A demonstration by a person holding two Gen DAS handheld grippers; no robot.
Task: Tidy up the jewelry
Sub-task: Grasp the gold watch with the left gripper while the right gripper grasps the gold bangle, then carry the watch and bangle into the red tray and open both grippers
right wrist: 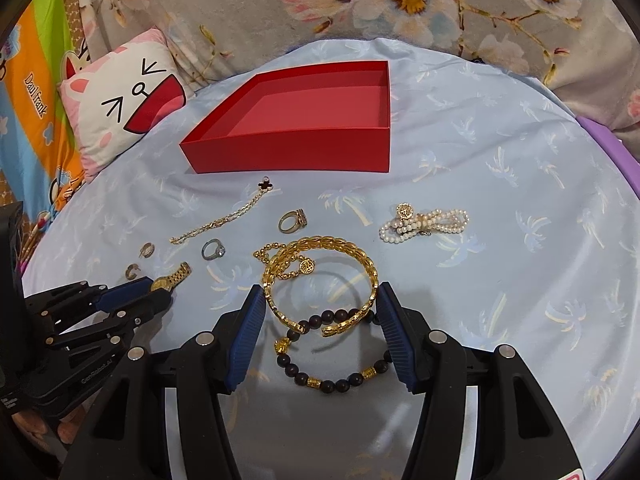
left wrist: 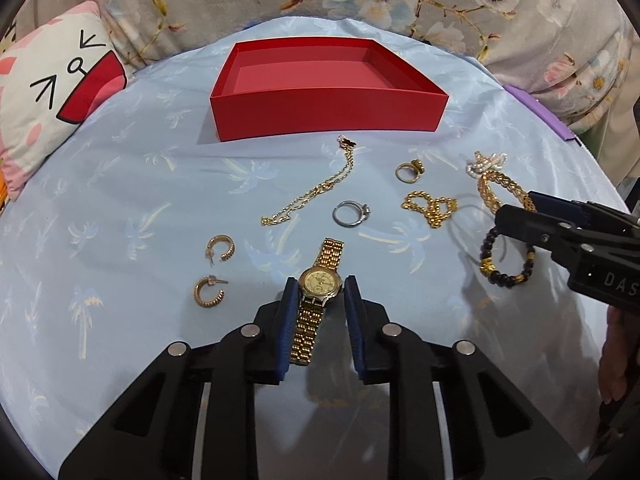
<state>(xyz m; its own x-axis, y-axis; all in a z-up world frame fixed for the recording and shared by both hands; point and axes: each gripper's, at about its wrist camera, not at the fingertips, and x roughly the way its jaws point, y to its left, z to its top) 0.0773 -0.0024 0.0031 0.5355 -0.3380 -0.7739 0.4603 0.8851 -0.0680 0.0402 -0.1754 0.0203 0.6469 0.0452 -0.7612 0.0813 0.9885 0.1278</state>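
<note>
The left gripper pinches the gold watch at its case, strap trailing back between the jaws. The right gripper clamps the gold bangle across its width, the dark bead bracelet lying between its 2 jaws. The red box sits well beyond both.

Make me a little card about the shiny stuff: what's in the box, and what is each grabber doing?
Red box: open top, nothing inside, at the far side of the blue cloth
Left gripper: pads on either side of the gold watch; grip unclear
Right gripper: shut on the gold bangle, above the beaded bracelet
Loose on the cloth: hoop earrings, rings, chains, pearl strand
</note>
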